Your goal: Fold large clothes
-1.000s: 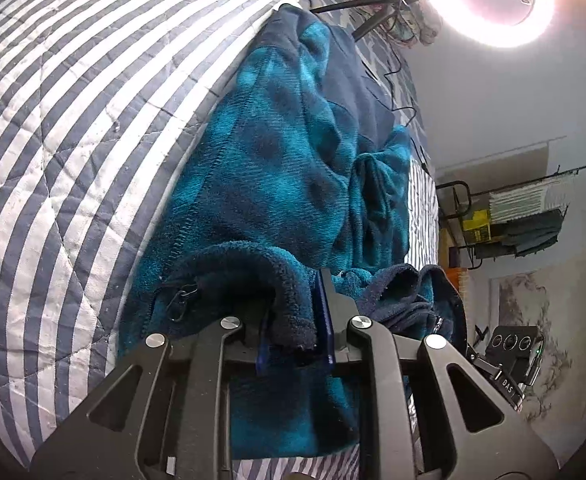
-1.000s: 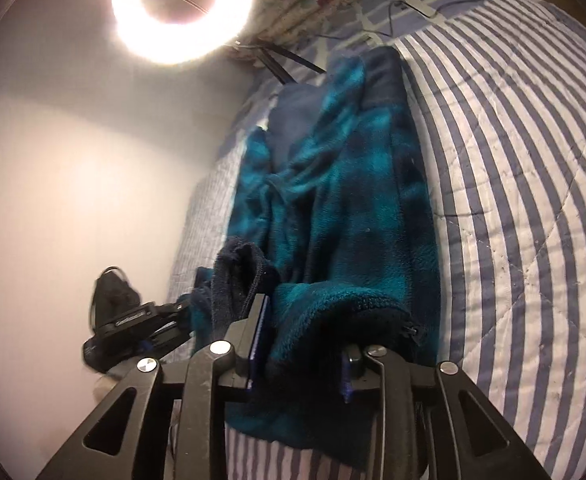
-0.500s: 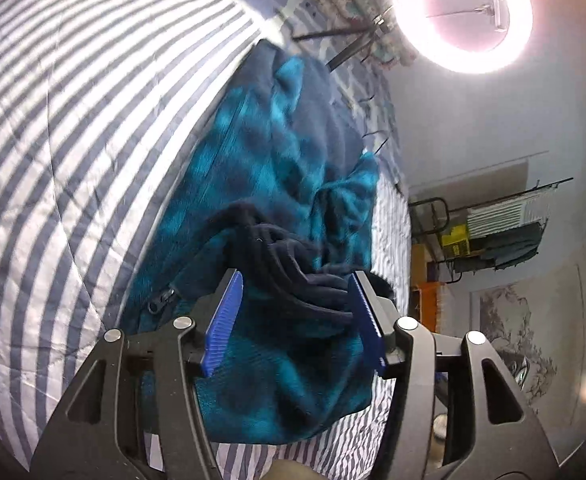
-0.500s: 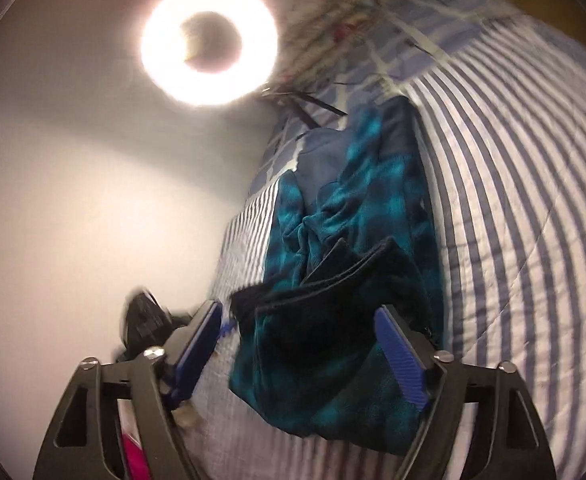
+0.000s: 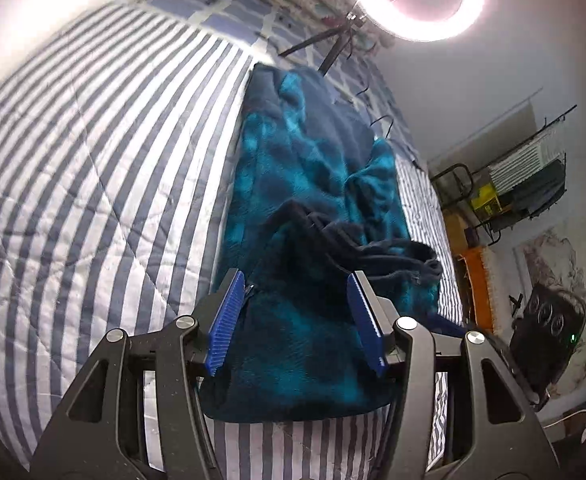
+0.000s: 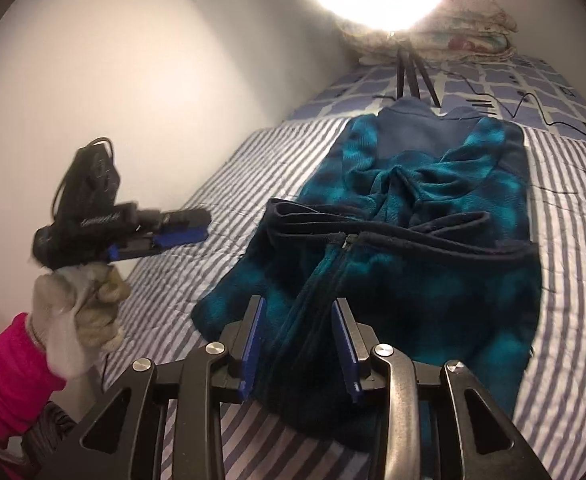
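Fleece jacket [image 6: 433, 272], teal and navy, lies folded on the striped bed [image 5: 93, 184], while left tongs [image 5: 297, 320] and right tongs [image 6: 299, 344], just narrowed, hover apart at its six-o'clock hem, gripping nothing.

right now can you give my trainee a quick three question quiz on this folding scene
1. True or false: the left claw is clamped on the teal fleece jacket.
2. What does the jacket lie on? A bare floor; B striped quilt; C wooden desk.
3. Fill in: the hand holding the left claw, seen from the right wrist, wears a ____ glove.

Key: 1 false, its pads stand apart and free of the fabric. 2 B, the striped quilt. 3 pale knit, below a pink sleeve.
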The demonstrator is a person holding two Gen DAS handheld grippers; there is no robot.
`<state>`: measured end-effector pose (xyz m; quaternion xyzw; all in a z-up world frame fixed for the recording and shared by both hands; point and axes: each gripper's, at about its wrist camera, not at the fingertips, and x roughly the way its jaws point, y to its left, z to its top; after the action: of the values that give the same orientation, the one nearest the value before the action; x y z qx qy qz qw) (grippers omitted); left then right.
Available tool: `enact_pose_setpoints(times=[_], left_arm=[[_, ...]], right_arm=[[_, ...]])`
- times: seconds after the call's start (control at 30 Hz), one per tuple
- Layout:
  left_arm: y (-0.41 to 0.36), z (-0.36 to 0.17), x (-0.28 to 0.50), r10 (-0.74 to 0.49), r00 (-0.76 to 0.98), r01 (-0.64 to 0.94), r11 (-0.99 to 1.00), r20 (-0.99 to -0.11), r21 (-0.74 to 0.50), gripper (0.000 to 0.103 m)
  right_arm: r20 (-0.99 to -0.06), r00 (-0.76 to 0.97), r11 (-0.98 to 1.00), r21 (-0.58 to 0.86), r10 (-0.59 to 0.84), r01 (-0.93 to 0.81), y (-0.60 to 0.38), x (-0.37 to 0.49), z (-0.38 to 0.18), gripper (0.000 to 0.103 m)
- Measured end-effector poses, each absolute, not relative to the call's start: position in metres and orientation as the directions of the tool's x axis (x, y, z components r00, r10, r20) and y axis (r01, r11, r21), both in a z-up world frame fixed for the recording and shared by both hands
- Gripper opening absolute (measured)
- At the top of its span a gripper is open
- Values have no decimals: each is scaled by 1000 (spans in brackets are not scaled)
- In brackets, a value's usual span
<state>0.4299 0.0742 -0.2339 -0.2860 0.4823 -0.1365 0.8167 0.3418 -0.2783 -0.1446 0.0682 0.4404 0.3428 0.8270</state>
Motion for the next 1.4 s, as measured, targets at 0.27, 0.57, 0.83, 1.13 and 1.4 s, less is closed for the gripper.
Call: enact_pose_setpoints(times=[0.27, 0.57, 0.83, 1.13, 1.4], left_arm=[[54, -272, 446, -451, 449, -61, 846, -771, -530, 55], [46, -283, 443, -429, 447, -49, 865, -785, -500, 27], [37, -257, 433, -404, 496, -21, 880, -769, -475, 9], [42, -267, 450, -294, 480, -71, 926, -826, -371, 16], [36, -225, 436, -291, 590, 20, 938, -753, -347, 18]], right_arm=[[-797, 350, 848, 348, 492, -399, -259, 404, -199, 27], [-712, 531, 888, 343, 459, -308, -349, 349, -156, 69], [-757, 467, 885, 441, 456, -150, -400, 350, -193, 23], [-840, 439, 947, 263, 318, -182, -382, 356, -194, 20], [-697, 603, 922, 267, 387, -282, -372, 339, -135, 30]])
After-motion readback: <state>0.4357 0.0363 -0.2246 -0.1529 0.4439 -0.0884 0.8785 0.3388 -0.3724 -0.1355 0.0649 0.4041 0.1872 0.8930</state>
